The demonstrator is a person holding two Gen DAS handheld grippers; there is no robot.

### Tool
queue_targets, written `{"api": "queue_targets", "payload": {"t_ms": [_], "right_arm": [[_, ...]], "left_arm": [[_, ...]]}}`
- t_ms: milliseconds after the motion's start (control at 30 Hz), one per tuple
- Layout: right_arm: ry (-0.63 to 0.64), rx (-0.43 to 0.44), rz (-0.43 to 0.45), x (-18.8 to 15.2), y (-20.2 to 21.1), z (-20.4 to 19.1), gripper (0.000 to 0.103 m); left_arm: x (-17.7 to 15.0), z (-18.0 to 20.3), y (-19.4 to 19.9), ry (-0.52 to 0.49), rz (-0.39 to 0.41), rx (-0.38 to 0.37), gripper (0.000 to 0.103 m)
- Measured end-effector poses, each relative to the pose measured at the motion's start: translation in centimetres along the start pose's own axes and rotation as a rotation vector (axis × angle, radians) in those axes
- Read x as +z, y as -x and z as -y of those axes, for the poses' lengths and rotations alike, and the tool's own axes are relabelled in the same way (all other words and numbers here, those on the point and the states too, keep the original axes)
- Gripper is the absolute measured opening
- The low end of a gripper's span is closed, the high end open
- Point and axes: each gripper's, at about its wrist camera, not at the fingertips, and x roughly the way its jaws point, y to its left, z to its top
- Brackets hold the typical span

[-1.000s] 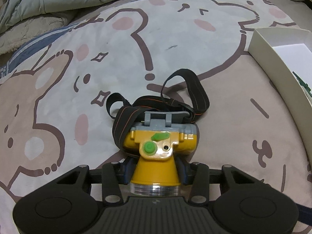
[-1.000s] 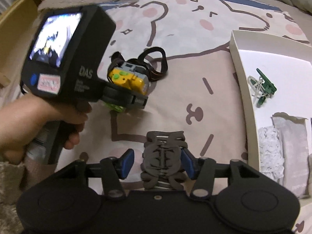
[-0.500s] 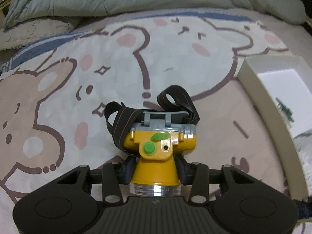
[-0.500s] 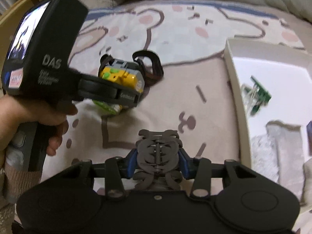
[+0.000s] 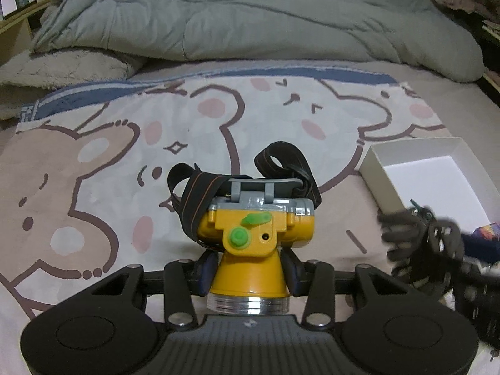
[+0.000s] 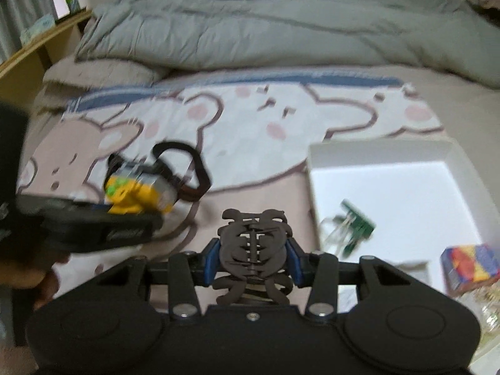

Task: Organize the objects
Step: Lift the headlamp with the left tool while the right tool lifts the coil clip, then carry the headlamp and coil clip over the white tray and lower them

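Note:
My left gripper is shut on a yellow headlamp with a green button, a grey back and a black strap, and holds it above the bed. The headlamp also shows in the right wrist view. My right gripper is shut on a dark grey hair claw clip, lifted just left of a white box. The clip shows blurred in the left wrist view. The white box lies to the right.
The box holds a green clip, a colourful small carton and clear packets. A bear-print blanket covers the bed. A grey duvet is bunched at the back. A wooden shelf with a green bottle stands at the left.
Both grippers have lifted and tilted up with their objects, so more of the duvet shows. The right gripper with the clip has moved close to the left gripper's right side.

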Motion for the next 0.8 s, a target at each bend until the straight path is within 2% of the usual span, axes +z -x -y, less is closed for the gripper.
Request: {"api": "queue_targets", "payload": {"t_ms": [233,433,800], "right_arm": [[-0.007,-0.014,0.084,1.0,1.0,1.2,0.045],[0.038,-0.030,0.163,1.6,1.8,1.2,0.045],[0.036,-0.028,0.224,2.4,3.1,2.8,0.045]], "left_arm": [[-0.4,0.1,1.6,0.008,0.038,-0.014,0.045],[-0.6,0.2,2.9,0.023,0.069,-0.033,0.045],[0.0,1.4,3.7,0.049,0.097,-0.067,0.045]]}}
